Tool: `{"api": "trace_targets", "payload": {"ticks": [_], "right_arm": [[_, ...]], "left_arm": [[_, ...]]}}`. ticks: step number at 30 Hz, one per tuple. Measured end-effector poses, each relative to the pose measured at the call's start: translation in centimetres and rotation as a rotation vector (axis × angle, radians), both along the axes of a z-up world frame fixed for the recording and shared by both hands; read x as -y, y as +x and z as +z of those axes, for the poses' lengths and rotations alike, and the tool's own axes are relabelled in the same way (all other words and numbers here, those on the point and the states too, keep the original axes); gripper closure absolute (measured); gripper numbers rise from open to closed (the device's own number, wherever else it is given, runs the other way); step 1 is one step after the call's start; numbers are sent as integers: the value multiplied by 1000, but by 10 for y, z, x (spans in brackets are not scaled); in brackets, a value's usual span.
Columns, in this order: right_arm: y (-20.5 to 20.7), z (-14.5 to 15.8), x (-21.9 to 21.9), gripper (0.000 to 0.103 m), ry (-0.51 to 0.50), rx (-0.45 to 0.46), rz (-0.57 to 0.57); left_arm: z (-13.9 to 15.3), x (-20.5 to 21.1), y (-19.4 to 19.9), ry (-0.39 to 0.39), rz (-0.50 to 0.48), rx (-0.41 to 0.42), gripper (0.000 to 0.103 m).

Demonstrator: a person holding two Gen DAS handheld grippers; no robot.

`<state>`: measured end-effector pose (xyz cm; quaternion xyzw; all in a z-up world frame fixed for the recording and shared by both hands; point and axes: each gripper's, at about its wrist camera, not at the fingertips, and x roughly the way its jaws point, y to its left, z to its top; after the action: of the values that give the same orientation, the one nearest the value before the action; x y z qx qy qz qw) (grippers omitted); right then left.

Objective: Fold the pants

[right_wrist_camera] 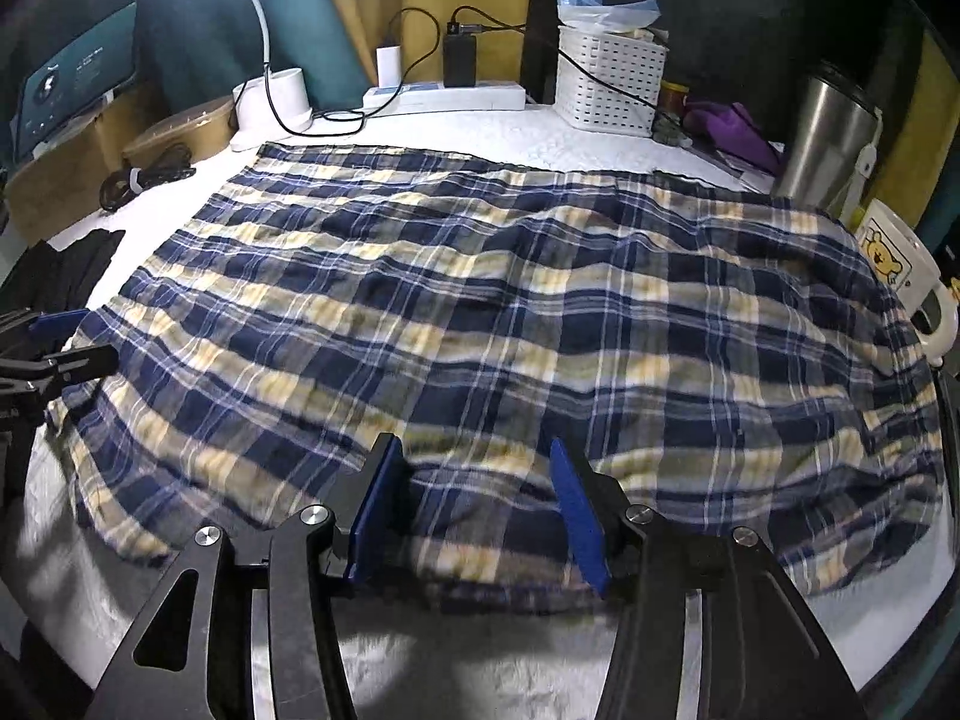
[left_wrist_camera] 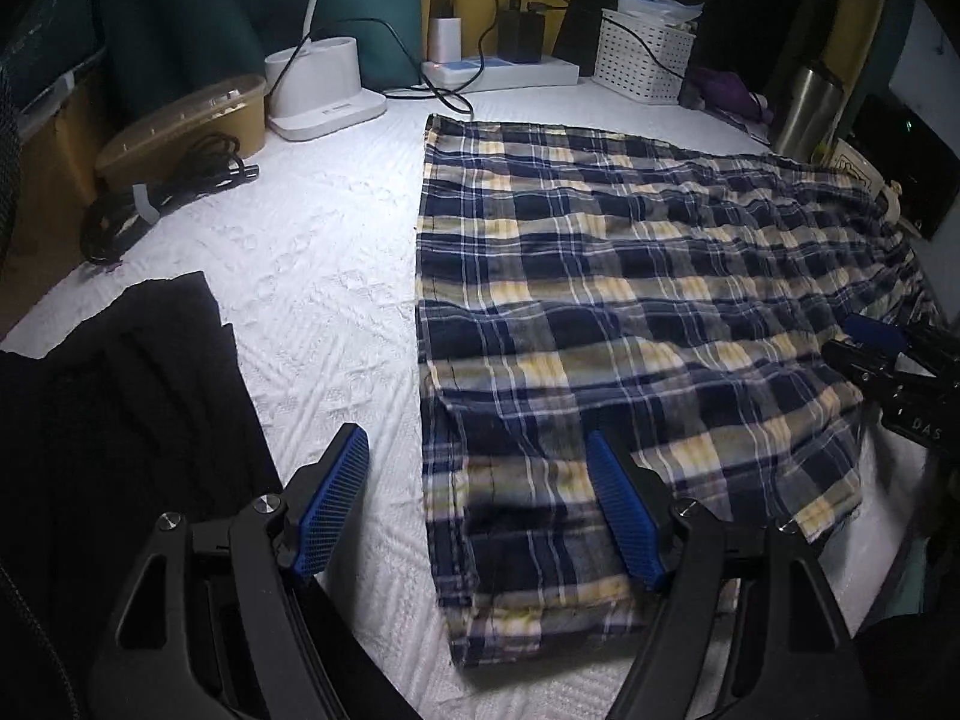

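Observation:
The navy, yellow and white plaid pants (left_wrist_camera: pixel 600 312) lie spread flat on the white textured table cover (left_wrist_camera: pixel 312 276). They also fill the middle of the right wrist view (right_wrist_camera: pixel 480 324). My left gripper (left_wrist_camera: pixel 477 468) is open, its blue pads straddling the pants' left hem edge, low over the cloth. My right gripper (right_wrist_camera: pixel 477 480) is open over the near edge of the pants, with cloth between the pads but not clamped. The right gripper also shows at the right edge of the left wrist view (left_wrist_camera: pixel 870 342).
A dark garment (left_wrist_camera: pixel 120 408) lies at front left. At the back stand a lamp base (left_wrist_camera: pixel 324 90), power strip (left_wrist_camera: pixel 498 69), white basket (left_wrist_camera: pixel 645 54), brown lidded container (left_wrist_camera: pixel 186 120) and coiled cable (left_wrist_camera: pixel 156 198). A steel tumbler (right_wrist_camera: pixel 831 138) and bear mug (right_wrist_camera: pixel 900 276) stand at right.

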<state>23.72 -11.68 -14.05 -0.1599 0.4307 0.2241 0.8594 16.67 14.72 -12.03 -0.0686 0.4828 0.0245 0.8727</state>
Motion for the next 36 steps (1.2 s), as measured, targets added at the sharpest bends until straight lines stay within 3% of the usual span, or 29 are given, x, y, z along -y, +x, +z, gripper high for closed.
{"api": "trace_targets", "payload": {"ticks": [10, 13, 15, 22, 26, 31, 36], "right_arm": [[-19, 3, 26, 47, 44, 11, -22], [-21, 5, 34, 38, 61, 17, -15], [-22, 9, 41, 26, 67, 25, -28], [-23, 19, 86, 21, 109, 37, -111], [-22, 17, 117, 20, 140, 11, -181], [-15, 13, 153, 8, 218, -30, -267], [-3, 15, 163, 6, 261, -33, -276]], "left_arm": [[5, 7, -5, 79, -8, -23, 27], [23, 14, -9, 52, -22, 32, 27], [33, 21, -7, 17, -34, 58, 27], [59, 54, 8, 15, -102, 126, 27], [59, 71, 20, 12, -141, 114, 27], [56, 94, 33, 22, -193, 96, 27], [56, 106, 44, 34, -216, 89, 27]]}}
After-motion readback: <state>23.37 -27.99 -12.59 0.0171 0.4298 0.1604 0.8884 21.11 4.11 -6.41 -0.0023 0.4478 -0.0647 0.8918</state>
